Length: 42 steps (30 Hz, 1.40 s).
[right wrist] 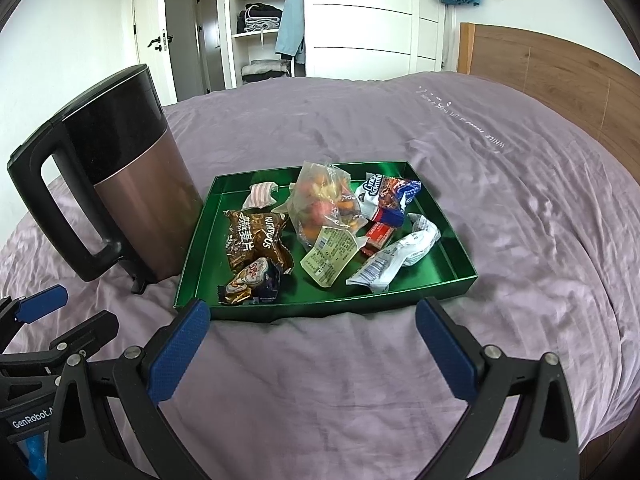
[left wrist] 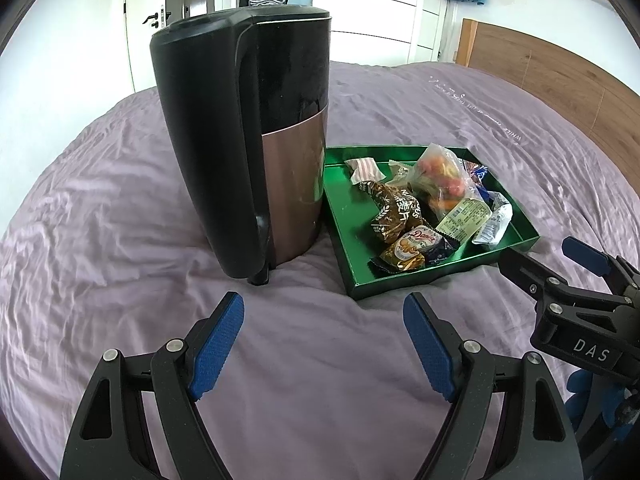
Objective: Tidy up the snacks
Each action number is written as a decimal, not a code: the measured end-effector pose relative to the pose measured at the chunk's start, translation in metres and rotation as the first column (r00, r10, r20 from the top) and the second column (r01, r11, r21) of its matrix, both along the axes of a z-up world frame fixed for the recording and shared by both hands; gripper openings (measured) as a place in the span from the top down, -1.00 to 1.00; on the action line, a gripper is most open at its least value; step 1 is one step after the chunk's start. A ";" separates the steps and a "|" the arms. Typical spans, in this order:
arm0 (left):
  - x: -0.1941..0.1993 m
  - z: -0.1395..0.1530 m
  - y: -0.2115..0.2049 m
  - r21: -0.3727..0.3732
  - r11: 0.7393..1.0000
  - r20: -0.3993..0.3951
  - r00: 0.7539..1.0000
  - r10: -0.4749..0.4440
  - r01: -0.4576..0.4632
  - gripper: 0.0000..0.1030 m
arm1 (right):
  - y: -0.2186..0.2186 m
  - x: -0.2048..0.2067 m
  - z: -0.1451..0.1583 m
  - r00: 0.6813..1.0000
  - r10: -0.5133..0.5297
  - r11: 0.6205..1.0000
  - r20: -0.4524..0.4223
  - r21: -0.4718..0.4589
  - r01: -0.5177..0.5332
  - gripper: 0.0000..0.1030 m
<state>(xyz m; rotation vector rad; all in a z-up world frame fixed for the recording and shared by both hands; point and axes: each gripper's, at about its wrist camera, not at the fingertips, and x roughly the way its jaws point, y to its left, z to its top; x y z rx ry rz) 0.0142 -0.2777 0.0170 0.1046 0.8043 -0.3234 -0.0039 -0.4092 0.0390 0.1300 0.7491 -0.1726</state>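
A green tray lies on a purple bedspread and holds several wrapped snacks: a brown packet, a clear bag of orange and red sweets, a white wrapper, a blue and white packet, a striped sweet and a small round-label packet. My left gripper is open and empty, in front of the kettle and tray. My right gripper is open and empty, just short of the tray's near edge; it also shows in the left wrist view.
A tall black and bronze kettle stands upright on the bed just left of the tray. A wooden headboard bounds the bed on the right. A wardrobe with open shelves stands behind the bed.
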 end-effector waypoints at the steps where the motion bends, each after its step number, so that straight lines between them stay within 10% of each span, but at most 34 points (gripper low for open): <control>1: 0.000 0.000 0.000 0.001 1.000 -0.001 1.000 -0.001 0.001 -0.50 | 0.000 0.000 0.000 1.000 0.000 1.000 0.000 0.000 0.000 -1.00; 42: 0.009 -0.010 0.021 0.046 0.999 -0.014 1.000 0.024 -0.023 -0.50 | 0.013 0.019 -0.028 0.977 0.078 0.997 -0.198 0.019 -0.076 -1.00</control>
